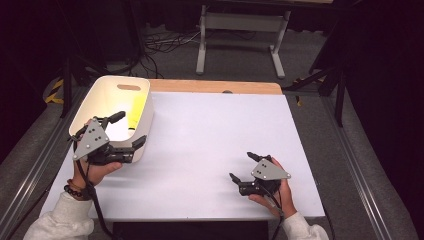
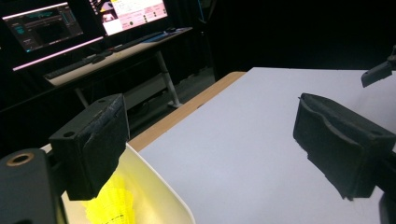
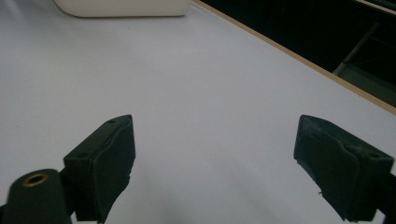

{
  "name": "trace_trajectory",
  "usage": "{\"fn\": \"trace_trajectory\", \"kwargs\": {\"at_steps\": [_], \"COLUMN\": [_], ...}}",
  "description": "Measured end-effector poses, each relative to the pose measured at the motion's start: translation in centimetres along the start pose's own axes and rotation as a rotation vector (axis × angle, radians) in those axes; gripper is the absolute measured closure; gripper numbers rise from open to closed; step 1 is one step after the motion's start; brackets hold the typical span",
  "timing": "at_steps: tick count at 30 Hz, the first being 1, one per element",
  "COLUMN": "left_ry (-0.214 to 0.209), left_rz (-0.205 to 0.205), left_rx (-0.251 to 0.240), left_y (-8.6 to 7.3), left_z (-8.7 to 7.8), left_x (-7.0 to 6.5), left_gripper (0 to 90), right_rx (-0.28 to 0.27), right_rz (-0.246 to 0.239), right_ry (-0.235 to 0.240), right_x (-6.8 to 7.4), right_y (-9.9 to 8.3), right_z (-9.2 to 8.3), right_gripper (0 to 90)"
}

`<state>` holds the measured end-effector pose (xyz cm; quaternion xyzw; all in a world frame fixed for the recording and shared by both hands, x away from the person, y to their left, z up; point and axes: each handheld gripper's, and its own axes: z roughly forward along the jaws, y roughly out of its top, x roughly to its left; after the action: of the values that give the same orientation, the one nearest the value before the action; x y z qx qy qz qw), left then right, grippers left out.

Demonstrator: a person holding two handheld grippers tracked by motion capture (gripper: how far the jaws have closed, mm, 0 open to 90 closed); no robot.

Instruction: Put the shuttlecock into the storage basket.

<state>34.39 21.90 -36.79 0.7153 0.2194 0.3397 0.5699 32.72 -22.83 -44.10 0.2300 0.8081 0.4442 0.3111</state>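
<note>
White counter (image 1: 210,150) runs wide and bare past the bin (image 1: 142,105) at its far left corner. My left hand-held gripper (image 1: 129,131) straddles the bin's near wall, jaws wide apart and empty, one jaw above the yellow thing (image 2: 114,203) inside, probably to reach it. My right hand-held gripper (image 1: 243,166) rests well apart from the bin, wide open, holding nothing.

Basket (image 1: 102,97) at table's (image 1: 210,145) left-rear corner, yellow item (image 1: 134,112) inside
</note>
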Motion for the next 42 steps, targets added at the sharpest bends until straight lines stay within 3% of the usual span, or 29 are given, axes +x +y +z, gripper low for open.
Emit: {"fn": "trace_trajectory", "kwargs": {"at_steps": [11, 28, 42], "left_ry": [-0.021, -0.072, -0.103], "left_rz": [0.009, 0.05, 0.088], "left_rx": [0.016, 0.01, 0.048], "left_y": [-1.4, -1.9, -2.8], "left_z": [0.0, -0.1, 0.2], "left_x": [-1.2, -4.0, -5.4], "left_gripper": [10.8, 9.7, 7.5], "right_rx": [-0.004, -0.013, -0.02], "right_rz": [-0.006, -0.021, -0.033], "right_ry": [-0.009, -0.01, -0.007], "right_x": [0.1, 0.4, 0.8], "right_y": [0.1, 0.2, 0.4], "right_z": [-0.2, -0.5, -0.6], "right_gripper": [13.5, 13.4, 13.3]}}
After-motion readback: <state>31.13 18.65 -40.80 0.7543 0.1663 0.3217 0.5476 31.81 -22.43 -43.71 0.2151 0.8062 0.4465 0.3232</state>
